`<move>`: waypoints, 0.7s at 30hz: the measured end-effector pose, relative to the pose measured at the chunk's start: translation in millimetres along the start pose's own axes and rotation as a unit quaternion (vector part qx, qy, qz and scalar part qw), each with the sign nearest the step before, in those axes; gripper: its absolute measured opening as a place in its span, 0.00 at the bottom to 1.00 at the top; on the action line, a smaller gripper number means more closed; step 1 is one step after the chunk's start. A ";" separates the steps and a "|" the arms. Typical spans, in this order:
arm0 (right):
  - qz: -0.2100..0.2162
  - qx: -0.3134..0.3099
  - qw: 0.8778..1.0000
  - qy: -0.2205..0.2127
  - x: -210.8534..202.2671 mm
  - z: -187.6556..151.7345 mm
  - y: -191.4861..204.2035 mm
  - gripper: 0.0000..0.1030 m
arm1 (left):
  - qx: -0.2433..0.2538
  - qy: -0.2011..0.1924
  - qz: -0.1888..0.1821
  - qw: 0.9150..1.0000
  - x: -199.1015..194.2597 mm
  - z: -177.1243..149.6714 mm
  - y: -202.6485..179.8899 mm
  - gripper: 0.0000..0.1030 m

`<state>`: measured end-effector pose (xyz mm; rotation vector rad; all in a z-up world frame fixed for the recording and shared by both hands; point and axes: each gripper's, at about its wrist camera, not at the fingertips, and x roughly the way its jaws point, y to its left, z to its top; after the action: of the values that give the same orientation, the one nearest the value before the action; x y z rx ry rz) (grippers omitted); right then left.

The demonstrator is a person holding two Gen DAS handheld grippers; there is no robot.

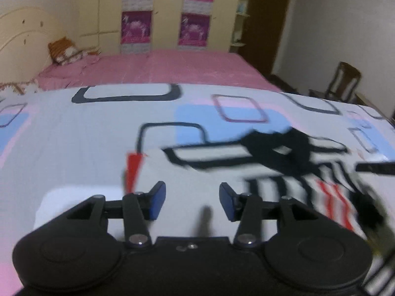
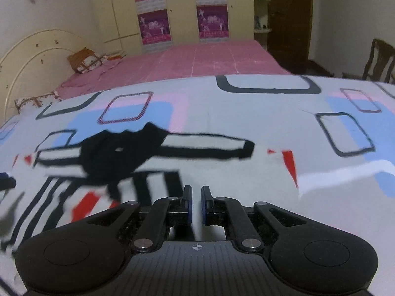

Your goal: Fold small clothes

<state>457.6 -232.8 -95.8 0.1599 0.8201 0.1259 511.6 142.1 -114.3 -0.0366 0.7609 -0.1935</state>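
We found the striped garment [image 2: 103, 162] lying spread on the bed [image 2: 246, 113], toward its near edge, no fold visible. Left gripper [image 1: 192, 201]: jaws apart, empty. Right gripper [image 2: 196, 204]: jaws nearly closed, nothing between them. Folding remained outstanding.

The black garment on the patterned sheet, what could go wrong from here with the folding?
1. The black garment lies crumpled, not flat, so a fold started now may come out lumpy.
2. The sheet bears black outlines and stripes much like the garment; a tool could pinch sheet along with cloth.
3. The left tool stands open with nothing in it, the right tool is nearly closed on nothing; both views are blurred, so a grab could miss an edge.
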 end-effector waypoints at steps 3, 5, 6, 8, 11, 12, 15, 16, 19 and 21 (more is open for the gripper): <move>-0.028 -0.013 0.999 0.043 29.0 2.3 -7.8 0.04 | -0.014 0.028 0.006 1.000 41.2 1.5 21.3 0.52; -0.030 -0.002 0.999 0.039 26.9 2.5 -11.8 0.04 | -0.038 0.027 -0.014 0.999 39.8 3.9 32.1 0.52; -0.038 -0.005 0.998 0.041 24.0 3.1 -9.1 0.05 | -0.029 0.033 -0.011 0.999 35.6 6.0 31.6 0.49; -0.037 -0.006 0.999 0.019 10.7 2.5 0.4 0.05 | -0.029 0.011 -0.002 1.000 18.3 4.5 25.1 0.51; 0.010 -0.012 1.000 -0.005 -4.8 -0.3 33.3 0.36 | -0.017 -0.001 -0.030 0.999 2.7 -2.2 -6.3 0.53; 0.028 -0.022 0.999 -0.010 -8.2 -2.8 47.7 0.74 | -0.011 -0.002 -0.038 0.999 1.3 -4.7 -20.2 0.53; 0.078 -0.075 0.994 -0.019 -9.3 -11.9 96.9 0.55 | 0.000 -0.004 -0.043 0.999 4.3 -14.1 -54.4 0.53; 0.084 -0.088 0.993 -0.007 -6.0 -15.0 108.2 0.35 | 0.005 -0.004 -0.036 0.999 5.9 -17.8 -62.5 0.53; 0.079 -0.095 0.992 0.031 10.8 -26.3 119.8 0.29 | 0.021 0.016 -0.025 0.999 14.0 -30.9 -66.4 0.53; 0.061 -0.116 0.991 0.032 10.8 -33.8 110.8 0.29 | 0.035 0.014 -0.002 0.999 11.7 -38.1 -50.7 0.53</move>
<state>434.5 -119.1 -105.1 -0.0140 0.8520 0.3424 485.5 91.6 -144.7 0.0310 0.7814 -0.2239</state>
